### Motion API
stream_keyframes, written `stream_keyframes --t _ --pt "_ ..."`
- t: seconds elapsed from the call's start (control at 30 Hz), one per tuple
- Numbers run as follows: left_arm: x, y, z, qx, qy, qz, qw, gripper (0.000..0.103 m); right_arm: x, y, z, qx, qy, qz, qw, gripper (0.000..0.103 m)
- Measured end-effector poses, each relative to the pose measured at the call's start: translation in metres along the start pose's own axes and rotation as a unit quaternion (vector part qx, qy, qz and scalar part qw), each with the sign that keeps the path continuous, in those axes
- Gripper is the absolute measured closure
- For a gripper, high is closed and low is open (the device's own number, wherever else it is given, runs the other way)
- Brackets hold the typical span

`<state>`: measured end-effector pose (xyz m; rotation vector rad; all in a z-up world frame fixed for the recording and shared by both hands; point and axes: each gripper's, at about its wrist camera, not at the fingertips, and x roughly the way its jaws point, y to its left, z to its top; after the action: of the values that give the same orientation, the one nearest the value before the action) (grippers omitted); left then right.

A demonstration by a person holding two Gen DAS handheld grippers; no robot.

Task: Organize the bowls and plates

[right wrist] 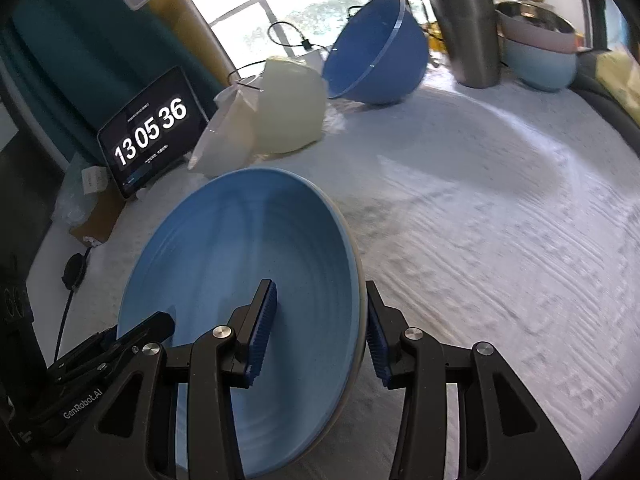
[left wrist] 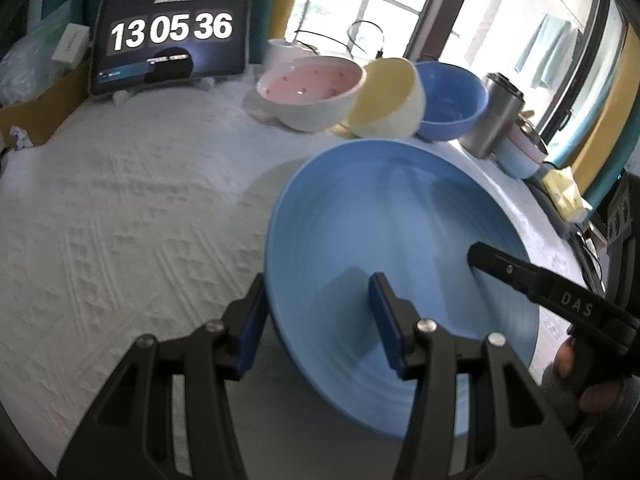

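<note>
Both claws straddle opposite rims of the blue plate (left wrist: pixel 400 264), one pad inside and one outside: the left claw (left wrist: pixel 320 320) and right claw (right wrist: pixel 320 332) each look part-open, though I cannot tell whether the pads actually pinch. The plate tilts above the table (left wrist: pixel 120 200), shared for balance. The pink bowl (left wrist: pixel 312 88), yellow bowl (left wrist: pixel 388 100) and blue bowl (left wrist: pixel 452 100) crowd the far edge.

A white textured worktop (left wrist: pixel 120 200) fills the view. At 12 o'clock, a bright window (left wrist: pixel 352 12); teal curtain (right wrist: pixel 72 48) at 10 o'clock.
</note>
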<state>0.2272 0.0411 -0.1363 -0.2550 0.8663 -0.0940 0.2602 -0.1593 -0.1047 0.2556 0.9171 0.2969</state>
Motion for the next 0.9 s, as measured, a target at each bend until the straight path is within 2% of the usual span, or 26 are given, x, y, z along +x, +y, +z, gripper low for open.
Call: stream_keyframes --t 0.63,0.9 --pt "0.008 0.052 0.015 -0.039 -0.001 0.028 0.9989 0.052 0.046 0.044 0.018 -0.032 0.031 0.017 0.999 0.058" --pt "0.008 0.053 0.016 -0.034 -0.004 0.033 0.9989 0.052 0.059 0.046 0.018 -0.028 0.041 0.022 0.999 0.057"
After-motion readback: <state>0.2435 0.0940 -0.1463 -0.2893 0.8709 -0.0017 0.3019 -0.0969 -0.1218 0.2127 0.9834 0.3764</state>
